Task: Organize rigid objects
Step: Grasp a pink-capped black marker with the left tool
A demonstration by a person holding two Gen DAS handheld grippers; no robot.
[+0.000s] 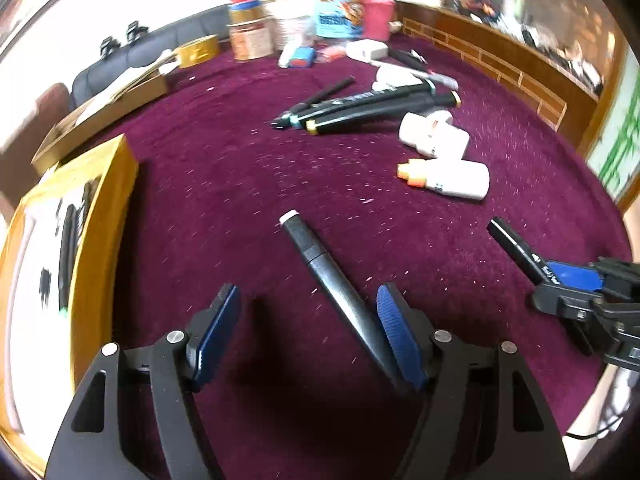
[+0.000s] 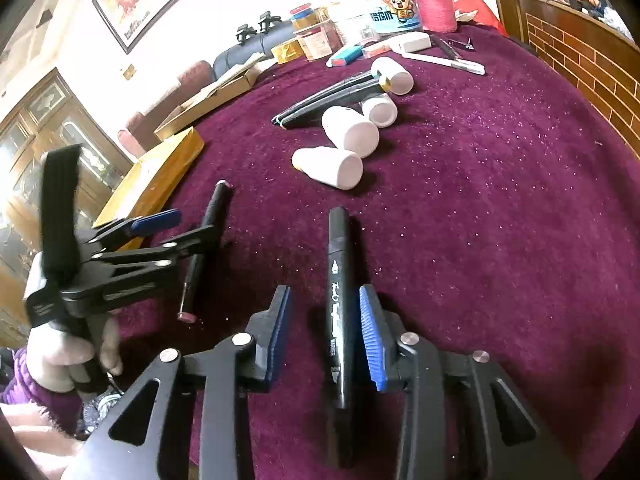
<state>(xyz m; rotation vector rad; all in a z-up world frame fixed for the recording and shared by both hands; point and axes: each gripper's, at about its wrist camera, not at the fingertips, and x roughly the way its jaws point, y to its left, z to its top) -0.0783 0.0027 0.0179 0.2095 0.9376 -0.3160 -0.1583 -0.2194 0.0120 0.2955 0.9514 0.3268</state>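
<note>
Sorting markers: we saw two black ones lying loose on the purple cloth (image 1: 224, 168).
Left marker (image 1: 332, 276): lay between the left gripper (image 1: 308, 308) fingers, against the right pad only.
Left fingers: wide, gripping nothing.
Right marker (image 2: 339, 300): sat between the right gripper (image 2: 324, 336) fingers, a gap on its left.
Right fingers: narrow, not clamped.
Nearby: marker bundle (image 1: 360, 108), white bottles (image 2: 340, 148), yellow box (image 1: 100, 208).

Bright daylight, seemingly from the blown-out far side, with soft shadows, motion blur and strong fisheye warping at edges.
</note>
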